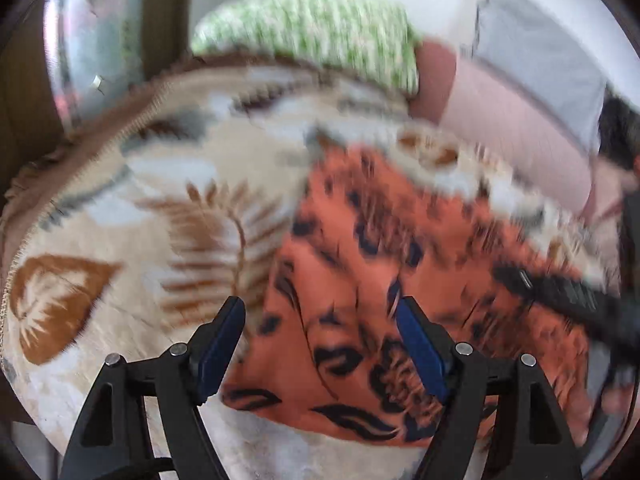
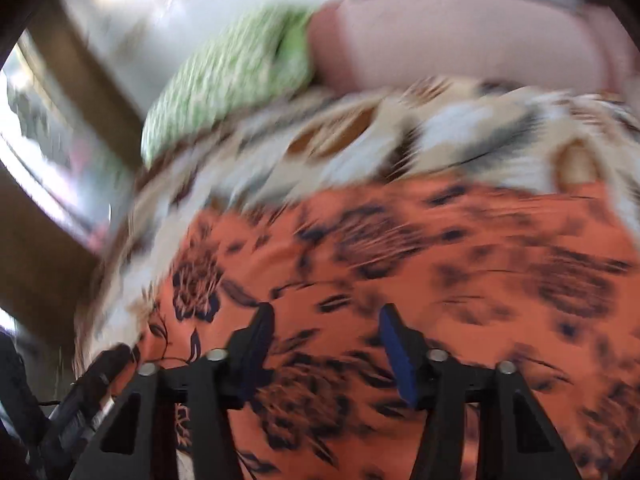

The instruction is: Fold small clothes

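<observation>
While both views were smeared with motion blur, we could still make out the orange garment (image 1: pixel 400 280) with its dark floral print lying spread on the leaf-patterned blanket (image 1: pixel 140 200) of a bed, mostly flat with a few soft creases. Our left gripper (image 1: pixel 320 344) had its fingers (image 1: pixel 222 348) wide apart and held nothing; the near left edge of the garment lay just ahead of and between them, the cloth running off to the right of the fingers. Our right gripper (image 2: pixel 326 344) also had its fingers (image 2: pixel 394 352) spread wide and empty, hanging over the middle of the orange garment (image 2: pixel 440 260), which filled everything ahead of and below them. Beyond the cloth, well past both sets of fingers, sat a green-and-white pillow (image 1: pixel 312 32) and a pink cushion (image 2: pixel 460 40).

We judged that we were at the approach step: the garment looked laid out, no fold appeared made yet, and neither gripper had taken hold. The next move, as we read it, called for bringing each pair of fingers down onto an edge or corner of the cloth, the left onto the near hem just in front of it, and closing on fabric alone without pinching the blanket beneath. Whether the right fingers were over an edge we could not tell.
</observation>
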The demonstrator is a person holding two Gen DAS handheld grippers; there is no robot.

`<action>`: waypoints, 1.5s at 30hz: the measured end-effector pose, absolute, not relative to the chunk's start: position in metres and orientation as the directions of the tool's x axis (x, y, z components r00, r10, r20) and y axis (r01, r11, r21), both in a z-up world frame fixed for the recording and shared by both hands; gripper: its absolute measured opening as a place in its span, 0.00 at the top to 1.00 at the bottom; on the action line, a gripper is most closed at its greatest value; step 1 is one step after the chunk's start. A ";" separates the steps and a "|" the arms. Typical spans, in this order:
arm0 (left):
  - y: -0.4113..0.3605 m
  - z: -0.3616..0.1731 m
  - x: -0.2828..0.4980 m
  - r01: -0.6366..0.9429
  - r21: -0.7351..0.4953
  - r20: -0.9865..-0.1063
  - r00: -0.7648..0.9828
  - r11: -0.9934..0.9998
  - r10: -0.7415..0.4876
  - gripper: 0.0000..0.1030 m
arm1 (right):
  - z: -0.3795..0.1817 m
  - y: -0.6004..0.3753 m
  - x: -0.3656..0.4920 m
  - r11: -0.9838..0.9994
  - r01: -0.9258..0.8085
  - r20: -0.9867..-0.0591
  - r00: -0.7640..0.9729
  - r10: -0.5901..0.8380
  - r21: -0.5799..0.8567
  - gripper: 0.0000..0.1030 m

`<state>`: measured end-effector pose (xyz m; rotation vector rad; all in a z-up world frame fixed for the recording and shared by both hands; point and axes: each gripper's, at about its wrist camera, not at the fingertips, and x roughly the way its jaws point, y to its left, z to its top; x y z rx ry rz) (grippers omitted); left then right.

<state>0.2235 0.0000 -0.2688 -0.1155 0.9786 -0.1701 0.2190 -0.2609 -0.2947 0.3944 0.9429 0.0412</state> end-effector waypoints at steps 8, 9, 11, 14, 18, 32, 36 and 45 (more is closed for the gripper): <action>0.001 -0.286 0.247 0.105 -0.158 -0.860 0.474 0.982 -0.189 0.24 | -0.334 -0.258 0.312 0.926 0.167 -0.850 0.477 0.225 0.338 0.64; 0.003 -0.284 0.249 0.097 -0.166 -0.858 0.476 0.981 -0.192 0.24 | -0.337 -0.262 0.321 0.920 0.177 -0.851 0.471 0.232 0.349 0.64; 0.005 -0.279 0.254 0.079 -0.172 -0.850 0.492 0.982 -0.189 0.24 | -0.333 -0.263 0.330 0.925 0.188 -0.853 0.480 0.208 0.331 0.64; 0.014 -0.270 0.250 0.041 -0.171 -0.824 0.542 0.984 -0.166 0.24 | -0.326 -0.268 0.342 0.921 0.219 -0.860 0.474 0.189 0.323 0.64; 0.019 -0.271 0.249 0.024 -0.173 -0.824 0.544 0.985 -0.158 0.24 | -0.299 -0.264 0.346 0.915 0.190 -0.821 0.531 0.209 0.355 0.64; 0.013 -0.288 0.252 0.021 -0.140 -0.852 0.508 0.990 -0.131 0.24 | -0.331 -0.246 0.336 0.878 0.219 -0.836 0.466 0.290 0.426 0.63; 0.022 -0.282 0.251 0.000 -0.130 -0.840 0.532 0.992 -0.110 0.24 | -0.313 -0.248 0.338 0.870 0.271 -0.835 0.495 0.240 0.411 0.62; 0.064 -0.277 0.249 -0.158 -0.193 -0.831 0.552 0.968 -0.076 0.24 | -0.269 -0.200 0.332 0.893 0.103 -0.803 0.492 0.338 0.439 0.61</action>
